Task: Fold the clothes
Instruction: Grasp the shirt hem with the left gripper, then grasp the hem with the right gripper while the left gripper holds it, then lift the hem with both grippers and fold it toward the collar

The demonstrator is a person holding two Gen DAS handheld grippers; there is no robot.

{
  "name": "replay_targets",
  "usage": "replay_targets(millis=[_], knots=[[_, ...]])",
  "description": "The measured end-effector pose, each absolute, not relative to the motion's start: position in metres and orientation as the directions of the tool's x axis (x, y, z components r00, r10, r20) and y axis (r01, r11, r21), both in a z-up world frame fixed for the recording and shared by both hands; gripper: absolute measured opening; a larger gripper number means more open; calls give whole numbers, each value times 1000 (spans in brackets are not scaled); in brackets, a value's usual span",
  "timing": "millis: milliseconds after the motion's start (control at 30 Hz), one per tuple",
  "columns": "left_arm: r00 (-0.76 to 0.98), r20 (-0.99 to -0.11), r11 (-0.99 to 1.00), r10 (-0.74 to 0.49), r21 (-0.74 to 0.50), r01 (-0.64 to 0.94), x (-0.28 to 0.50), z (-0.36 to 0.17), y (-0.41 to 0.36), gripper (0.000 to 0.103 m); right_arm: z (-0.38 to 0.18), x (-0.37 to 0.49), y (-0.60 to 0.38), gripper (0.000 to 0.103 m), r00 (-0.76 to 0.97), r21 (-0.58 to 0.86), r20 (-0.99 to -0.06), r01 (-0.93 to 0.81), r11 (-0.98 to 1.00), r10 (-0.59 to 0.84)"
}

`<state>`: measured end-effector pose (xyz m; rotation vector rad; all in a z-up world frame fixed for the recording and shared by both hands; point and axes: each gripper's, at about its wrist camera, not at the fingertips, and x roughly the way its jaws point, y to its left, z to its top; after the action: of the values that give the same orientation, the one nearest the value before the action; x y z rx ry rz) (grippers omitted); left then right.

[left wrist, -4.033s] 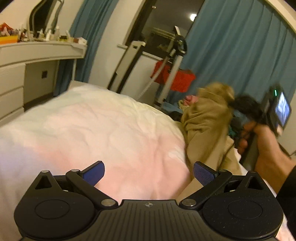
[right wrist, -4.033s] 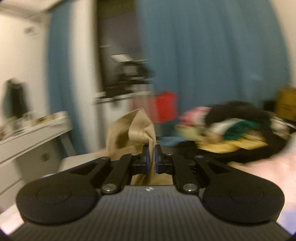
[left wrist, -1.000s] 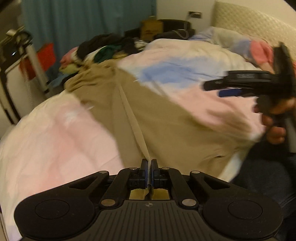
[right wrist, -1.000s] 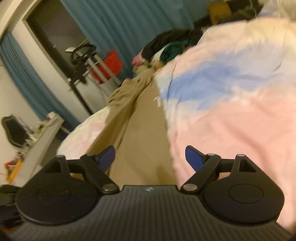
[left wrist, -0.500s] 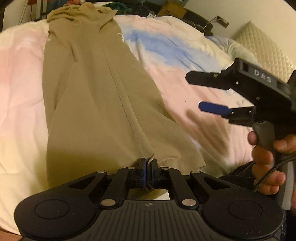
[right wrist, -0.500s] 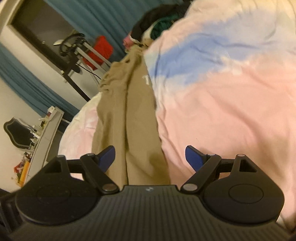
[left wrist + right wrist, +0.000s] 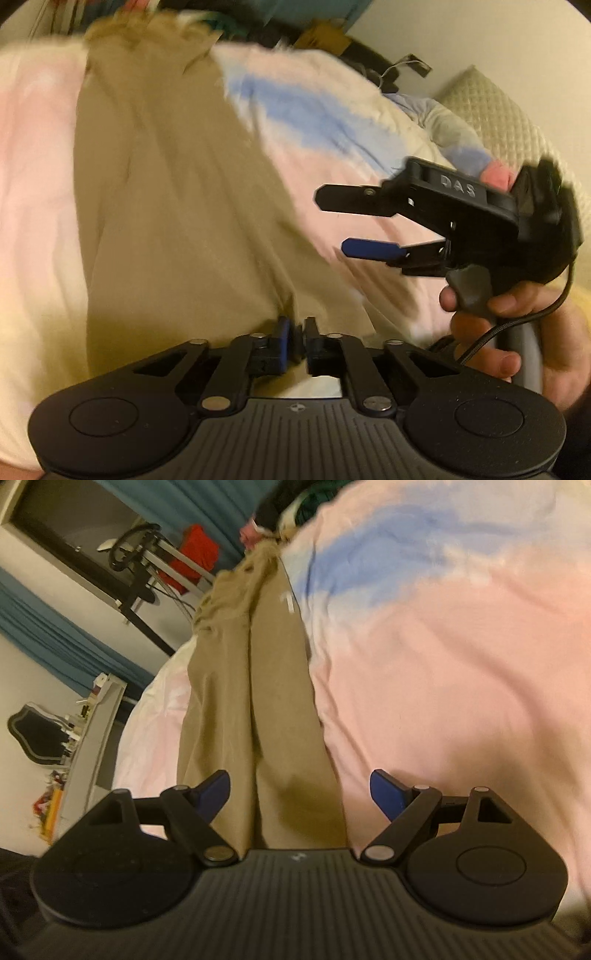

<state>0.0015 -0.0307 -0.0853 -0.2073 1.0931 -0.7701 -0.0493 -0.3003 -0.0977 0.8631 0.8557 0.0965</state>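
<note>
Left wrist: left hand-held gripper (image 7: pixel 294 338) slightly parted at trousers (image 7: pixel 177 206) hem; right hand-held gripper (image 7: pixel 299 790) spread wide, empty.

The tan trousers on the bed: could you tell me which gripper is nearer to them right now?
Left. The left gripper sits at the near hem of the tan trousers, jaws almost closed. The right gripper hangs open beside them, over the bedspread.
</note>
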Motion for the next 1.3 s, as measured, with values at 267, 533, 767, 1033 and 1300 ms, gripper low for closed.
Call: replay_targets(millis=[267, 533, 767, 1033, 1300], knots=[[429, -653, 736, -625, -675, 44, 19, -94, 57, 67, -113, -50, -304, 51, 610, 743, -632, 300, 599, 478], [364, -742, 778, -563, -624, -69, 30, -119, 56, 64, -114, -53, -294, 51, 538, 700, -686, 302, 647, 491], [358, -743, 794, -566, -608, -4, 17, -110, 50, 35, -111, -62, -279, 52, 493, 677, -707, 265, 687, 507], [311, -742, 791, -594, -609, 58, 8, -104, 31, 37, -94, -68, -250, 27, 491, 536, -771, 155, 830, 406], [305, -734, 773, -607, -634, 13, 8, -111, 47, 13, -79, -83, -256, 9, 579, 588, -699, 129, 799, 420]])
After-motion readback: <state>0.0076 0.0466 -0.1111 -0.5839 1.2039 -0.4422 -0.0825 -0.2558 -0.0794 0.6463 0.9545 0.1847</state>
